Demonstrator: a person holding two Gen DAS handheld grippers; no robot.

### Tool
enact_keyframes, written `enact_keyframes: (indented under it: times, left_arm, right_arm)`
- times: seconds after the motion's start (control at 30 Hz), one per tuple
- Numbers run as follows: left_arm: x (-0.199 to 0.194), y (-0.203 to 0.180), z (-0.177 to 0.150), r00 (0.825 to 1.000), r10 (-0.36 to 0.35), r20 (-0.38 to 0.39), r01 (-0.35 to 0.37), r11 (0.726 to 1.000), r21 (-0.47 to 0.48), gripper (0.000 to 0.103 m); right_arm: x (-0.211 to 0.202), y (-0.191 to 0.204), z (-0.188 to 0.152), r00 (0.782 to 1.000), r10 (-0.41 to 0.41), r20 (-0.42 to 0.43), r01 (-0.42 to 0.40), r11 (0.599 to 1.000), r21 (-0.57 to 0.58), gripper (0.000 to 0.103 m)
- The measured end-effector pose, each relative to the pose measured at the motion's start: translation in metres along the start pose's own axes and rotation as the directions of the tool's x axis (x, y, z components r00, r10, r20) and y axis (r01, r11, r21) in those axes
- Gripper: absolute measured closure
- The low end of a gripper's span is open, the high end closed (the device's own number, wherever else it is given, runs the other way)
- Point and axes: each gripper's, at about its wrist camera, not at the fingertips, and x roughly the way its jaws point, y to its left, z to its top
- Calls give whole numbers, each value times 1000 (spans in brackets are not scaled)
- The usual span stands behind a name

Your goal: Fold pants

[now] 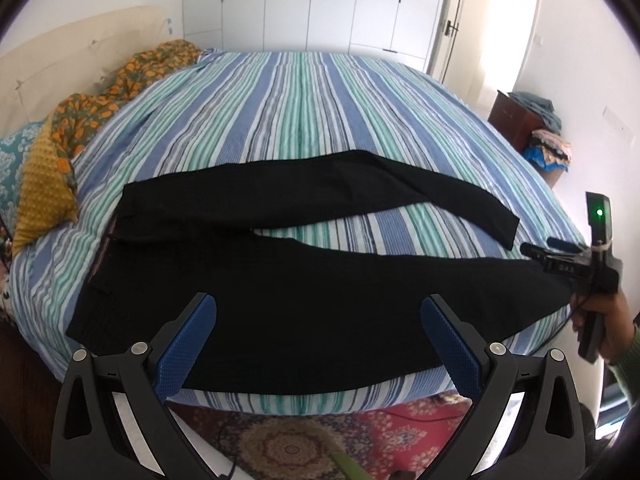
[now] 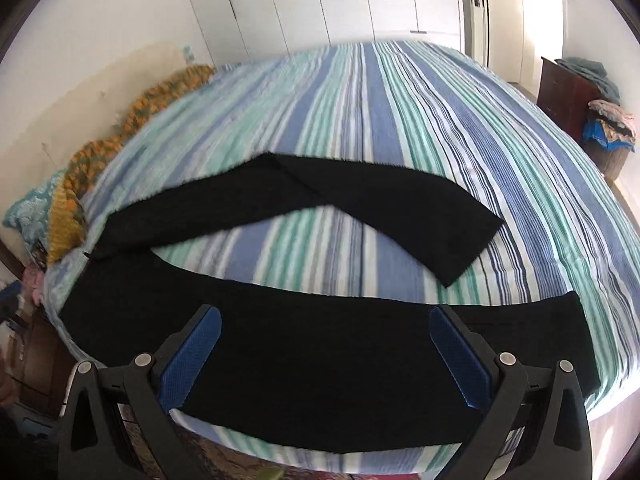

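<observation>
Black pants (image 1: 280,300) lie spread flat on the striped bed (image 1: 304,112), waist at the left, legs apart and running right. My left gripper (image 1: 318,312) is open and empty, hovering over the near leg close to the bed's front edge. The pants also show in the right wrist view (image 2: 320,340); my right gripper (image 2: 326,320) is open and empty over the near leg, nearer its hem. In the left wrist view the right gripper (image 1: 532,249) shows at the far right, held in a hand, by the near leg's hem.
An orange floral blanket (image 1: 120,84) and yellow pillow (image 1: 44,192) lie at the bed's left end. A dark cabinet with piled clothes (image 1: 532,124) stands at the right. White wardrobes (image 1: 320,0) line the back wall. A patterned rug (image 1: 320,432) lies below the front edge.
</observation>
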Motion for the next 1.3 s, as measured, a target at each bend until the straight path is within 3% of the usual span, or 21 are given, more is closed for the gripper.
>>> enact_keyframes:
  times: [0.13, 0.2, 0.3, 0.37, 0.4, 0.47, 0.57, 0.6, 0.63, 0.67, 0.7, 0.8, 0.9, 0.97, 1.03, 1.1, 1.13, 1.17, 1.2, 1.27, 1.3]
  left_arm:
    - [15, -5, -6, 997, 16, -71, -14, 1000, 21, 1]
    - [24, -7, -5, 994, 10, -105, -8, 1000, 19, 1]
    - [36, -13, -1, 991, 17, -134, -12, 999, 37, 1]
    - [44, -18, 4, 988, 26, -149, -18, 999, 51, 1]
    - [47, -19, 6, 988, 29, -152, -21, 998, 55, 1]
    - [53, -22, 10, 986, 23, -163, -15, 998, 55, 1]
    - [67, -29, 16, 979, 4, -202, 7, 998, 56, 1]
    - [71, -32, 18, 978, 2, -209, 11, 998, 63, 1]
    - [72, -36, 20, 978, 0, -208, 15, 997, 70, 1]
    - [73, -39, 22, 980, -4, -199, 20, 997, 79, 1]
    - [74, -41, 23, 982, -5, -191, 22, 996, 88, 1]
    - [87, -44, 20, 978, -1, -210, 22, 995, 99, 1]
    - [106, -42, 18, 959, -9, -285, 33, 996, 80, 1]
    - [110, -42, 18, 956, -2, -294, 26, 997, 79, 1]
    - [112, -40, 20, 956, 13, -293, 9, 997, 75, 1]
    - [119, -37, 18, 951, 19, -309, -2, 998, 55, 1]
    - [124, -34, 17, 946, 22, -324, -8, 999, 44, 1]
    - [129, -29, 16, 942, 27, -335, -16, 999, 36, 1]
    - [135, -24, 19, 941, 39, -337, -30, 999, 33, 1]
    - [146, -3, 31, 946, 78, -315, -77, 997, 15, 1]
    - [153, 11, 40, 950, 98, -295, -104, 995, -5, 1]
  right_arm:
    - [57, -28, 6, 974, -225, -5, 220, 954, -206, 7]
    - [85, -42, 9, 961, -276, -16, 262, 927, -268, 14]
    - [129, -61, 14, 941, -333, -61, 290, 886, -362, 16]
    - [153, -70, 20, 937, -333, -102, 263, 869, -420, 57]
    - [159, -75, 30, 932, -340, -123, 256, 862, -438, 96]
    - [152, -86, 71, 936, -337, -105, 264, 864, -428, 97]
    - [129, -126, 176, 923, -383, 27, 371, 870, -325, 95]
    - [126, -146, 213, 917, -394, 52, 394, 882, -259, 70]
    - [128, -170, 245, 910, -412, 49, 414, 892, -184, 24]
    - [132, -193, 271, 891, -453, 17, 452, 885, -109, 9]
    - [135, -216, 286, 878, -478, 0, 478, 878, -30, 8]
    - [140, -266, 283, 912, -409, -11, 404, 895, 191, 12]
    - [173, -293, 236, 981, -171, -96, 195, 897, 397, 38]
    - [206, -299, 203, 988, -39, -152, 110, 865, 490, 45]
    - [229, -300, 185, 986, -18, -166, 106, 836, 538, 45]
    - [240, -303, 178, 995, 26, -98, 41, 786, 617, 44]
    - [244, -304, 180, 997, 54, -62, -1, 760, 649, 57]
    - [242, -300, 184, 997, 55, -63, -2, 766, 643, 71]
    - [242, -294, 195, 996, 21, -84, 33, 807, 590, 79]
    - [235, -286, 211, 988, -88, -125, 135, 885, 446, 78]
    - [233, -286, 212, 981, -127, -148, 178, 896, 407, 73]
